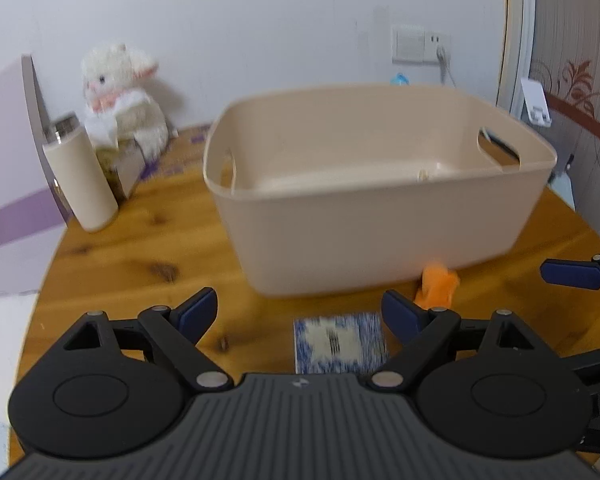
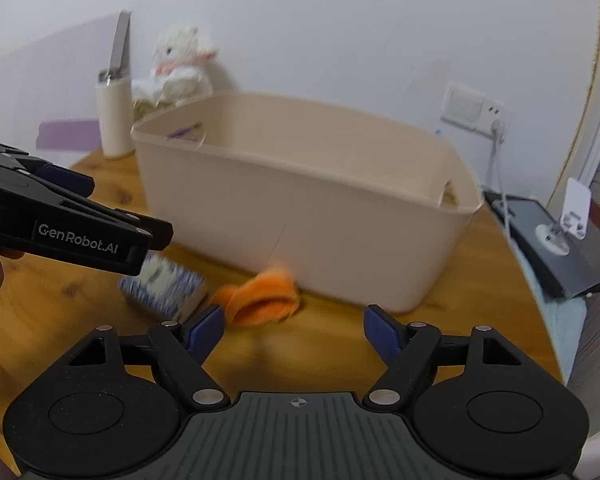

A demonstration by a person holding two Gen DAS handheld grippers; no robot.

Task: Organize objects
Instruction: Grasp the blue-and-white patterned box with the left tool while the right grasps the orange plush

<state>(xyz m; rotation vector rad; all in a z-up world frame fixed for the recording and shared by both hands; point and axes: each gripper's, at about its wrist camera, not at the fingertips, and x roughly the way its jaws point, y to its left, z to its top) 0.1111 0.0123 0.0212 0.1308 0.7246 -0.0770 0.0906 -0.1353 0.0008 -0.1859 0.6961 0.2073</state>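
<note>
One beige bin [image 1: 380, 216] stands mid-table on the wooden table [image 1: 140, 248]; just before its near wall lies a blue-and-white patterned box [image 1: 340, 344], an orange cloth [image 2: 260, 300] beside it, near the bin's wall; the left gripper [image 1: 300, 316] and right gripper [image 2: 294, 330] hover above the table, jaws spread wide, holding nothing.

The right gripper [image 2: 294, 330] hangs above the round wooden table [image 2: 480, 280] with jaws spread wide, nothing between them; a crumpled orange cloth [image 2: 260, 294] lies against the large beige plastic tub [image 2: 300, 208]; a blue-and-white patterned box [image 2: 164, 286] sits beside the cloth, under the left gripper [image 2: 72, 216]
</note>
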